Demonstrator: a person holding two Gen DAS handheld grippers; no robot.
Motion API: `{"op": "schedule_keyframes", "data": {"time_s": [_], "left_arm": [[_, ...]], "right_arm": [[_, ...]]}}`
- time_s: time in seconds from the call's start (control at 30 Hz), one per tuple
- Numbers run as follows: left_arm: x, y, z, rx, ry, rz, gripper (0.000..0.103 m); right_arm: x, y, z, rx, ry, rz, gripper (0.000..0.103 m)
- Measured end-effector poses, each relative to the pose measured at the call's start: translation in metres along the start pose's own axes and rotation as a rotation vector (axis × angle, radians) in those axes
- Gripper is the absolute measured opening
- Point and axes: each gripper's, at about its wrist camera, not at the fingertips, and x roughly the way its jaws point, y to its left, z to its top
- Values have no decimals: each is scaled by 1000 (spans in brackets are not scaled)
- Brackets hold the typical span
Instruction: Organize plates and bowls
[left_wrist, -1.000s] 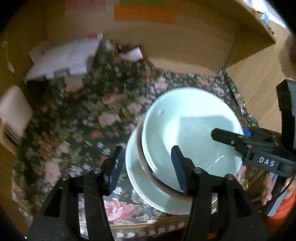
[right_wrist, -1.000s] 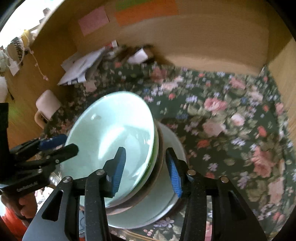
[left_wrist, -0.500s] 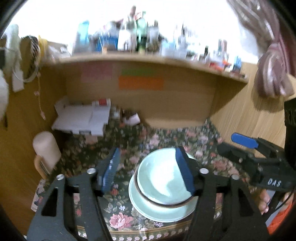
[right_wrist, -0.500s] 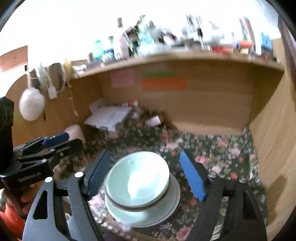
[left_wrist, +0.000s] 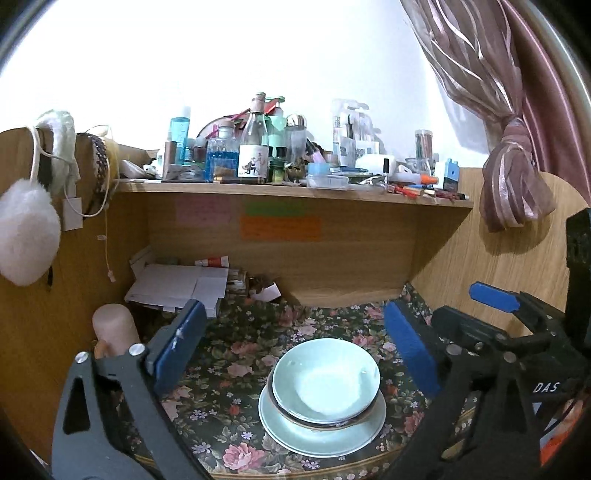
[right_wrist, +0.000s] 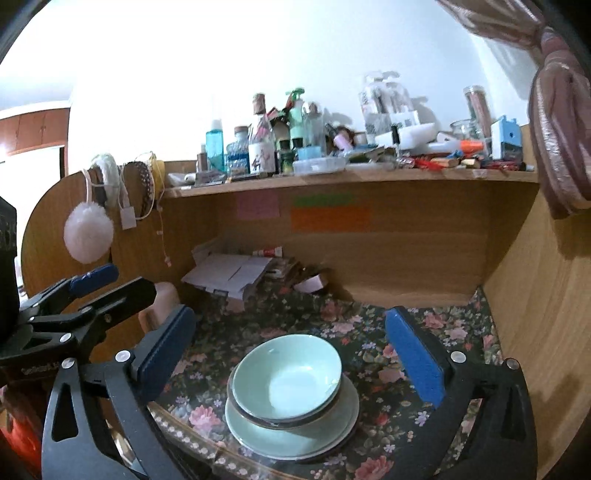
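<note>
The pale green bowl (left_wrist: 327, 380) sits nested on a brown-rimmed dish and a green plate (left_wrist: 321, 435) near the table's (left_wrist: 229, 373) front edge. Both left tongs (left_wrist: 295, 354) and right tongs (right_wrist: 291, 354) hang wide and empty; judging the stack finished, keep them clear of its rims.

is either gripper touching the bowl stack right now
Apart. In the left wrist view the left gripper is open, held back from the bowl; the right wrist view shows the right gripper likewise clear.
</note>
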Motion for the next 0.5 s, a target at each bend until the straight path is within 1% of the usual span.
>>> {"op": "schedule_keyframes", "data": {"time_s": [0.23,0.5], "left_arm": [[-3,-1,-4,7,-10,3,100],[-1,-1,-6,10,-5,-4,100]], "right_arm": [[-4,-1,-4,10,-1,-5,103],[-4,-3,-4,13,-4,-6,103]]}}
